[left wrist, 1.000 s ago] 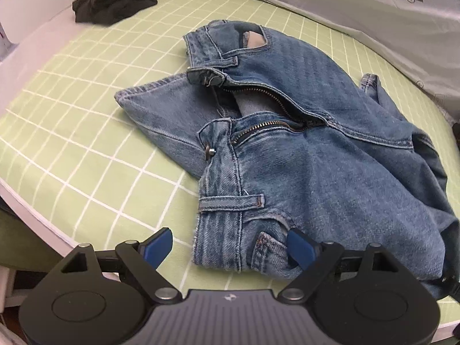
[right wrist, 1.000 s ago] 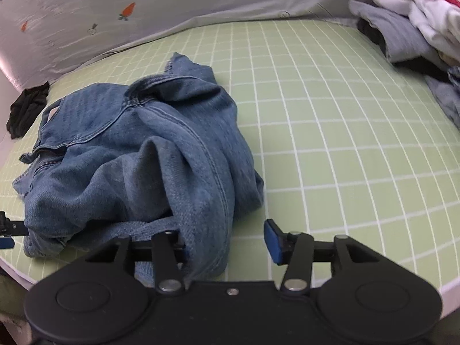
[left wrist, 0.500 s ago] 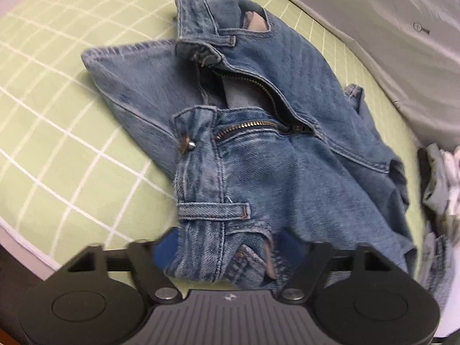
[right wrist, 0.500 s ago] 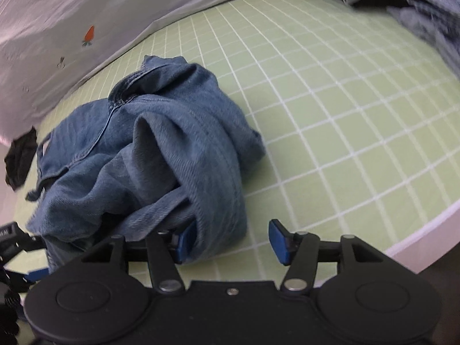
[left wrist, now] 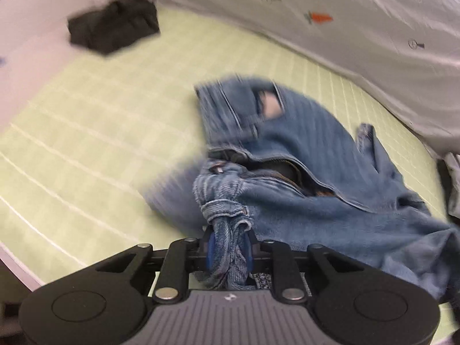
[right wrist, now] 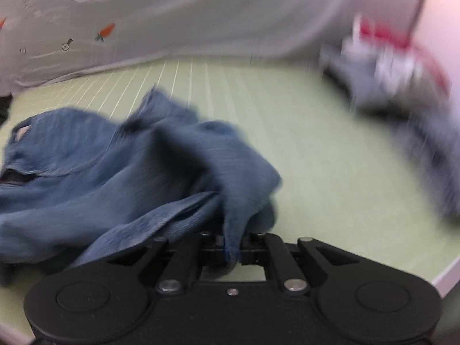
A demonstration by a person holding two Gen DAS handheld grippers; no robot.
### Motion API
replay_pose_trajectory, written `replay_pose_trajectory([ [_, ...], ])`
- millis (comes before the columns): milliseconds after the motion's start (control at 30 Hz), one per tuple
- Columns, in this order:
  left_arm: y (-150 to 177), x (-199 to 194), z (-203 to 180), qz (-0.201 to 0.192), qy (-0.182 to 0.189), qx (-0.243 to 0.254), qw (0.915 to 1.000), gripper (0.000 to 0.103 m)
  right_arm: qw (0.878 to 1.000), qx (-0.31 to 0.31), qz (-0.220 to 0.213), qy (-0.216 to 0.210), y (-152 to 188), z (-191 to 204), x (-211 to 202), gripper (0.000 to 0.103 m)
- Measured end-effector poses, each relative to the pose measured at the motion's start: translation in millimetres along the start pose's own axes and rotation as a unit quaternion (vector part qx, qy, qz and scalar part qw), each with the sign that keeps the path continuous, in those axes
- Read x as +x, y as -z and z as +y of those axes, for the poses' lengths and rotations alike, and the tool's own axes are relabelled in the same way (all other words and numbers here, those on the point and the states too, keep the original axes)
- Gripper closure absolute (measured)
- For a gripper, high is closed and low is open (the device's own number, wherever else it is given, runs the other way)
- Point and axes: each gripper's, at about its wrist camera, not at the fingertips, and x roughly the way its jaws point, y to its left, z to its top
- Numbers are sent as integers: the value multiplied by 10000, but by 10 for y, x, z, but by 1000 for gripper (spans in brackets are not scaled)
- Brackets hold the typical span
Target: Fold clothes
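Note:
A pair of blue jeans lies crumpled on the green checked sheet, fly open. My left gripper is shut on the bunched waistband at the near edge. In the right wrist view the jeans spread to the left, and my right gripper is shut on a fold of the denim leg. Both views are blurred by motion.
A black garment lies at the far left of the bed. A pile of grey, white and red clothes sits at the far right. A white sheet with carrot prints hangs behind the bed. The bed edge is close.
Both grippers were open around the denim and have closed on it. Both have lifted and swung, and the waistband is now bunched between the left fingers.

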Motion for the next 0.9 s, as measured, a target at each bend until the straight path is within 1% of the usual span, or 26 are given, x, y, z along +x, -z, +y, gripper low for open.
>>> replay_pose_trajectory([
  [67,-64,-81,55,-237,-167,81,9995,81,9966,-409,-482,521,-206,6,-63,98],
  [133,-129,-157,150,-430,-257,46,9987,81,9914,-502,-882,830,-436,-46,-123,98],
  [200,-196,-241,265,-610,-246,-54,9978,81,9824,-754,-1318,1088,-643,-26,-212,98],
  [267,-250,-341,355,-833,-354,-38,9959,81,9716,-1089,-1765,1142,-774,86,-313,97],
  [300,-278,-375,370,-977,-610,117,9933,81,9677,-1309,-1851,1105,-812,194,-328,97],
  [333,-305,-404,387,-1111,-866,269,9897,81,9653,-1556,-1845,1000,-825,307,-322,96],
  [400,-348,-336,470,-1131,-1361,479,9830,81,9681,-1763,-1666,621,-767,494,-231,80],
  [433,-365,-278,559,-997,-1441,411,9837,81,9730,-1729,-1466,441,-719,555,-171,64],
  [467,-382,-219,649,-860,-1513,337,9842,80,9791,-1623,-1195,277,-663,597,-106,60],
  [533,-361,-113,833,-491,-1399,55,9889,80,9904,-1180,-715,-98,-517,626,-74,54],
  [567,-328,-67,876,-342,-1358,24,9901,78,9949,-826,-509,-265,-426,607,-98,41],
  [600,-271,-29,881,-250,-1370,66,9902,77,9975,-464,-335,-407,-321,573,-142,33],
  [633,-215,8,886,-159,-1384,109,9902,76,9983,-147,-190,-522,-216,546,-180,21],
  [667,-184,43,882,-84,-1418,176,9897,76,9981,116,-39,-605,-111,525,-202,18],
  [733,-119,108,841,33,-1480,264,9886,75,9961,426,301,-709,59,495,-212,18],
  [900,-136,216,769,207,-1549,497,9865,70,9858,1003,934,-967,216,464,-71,15],
])
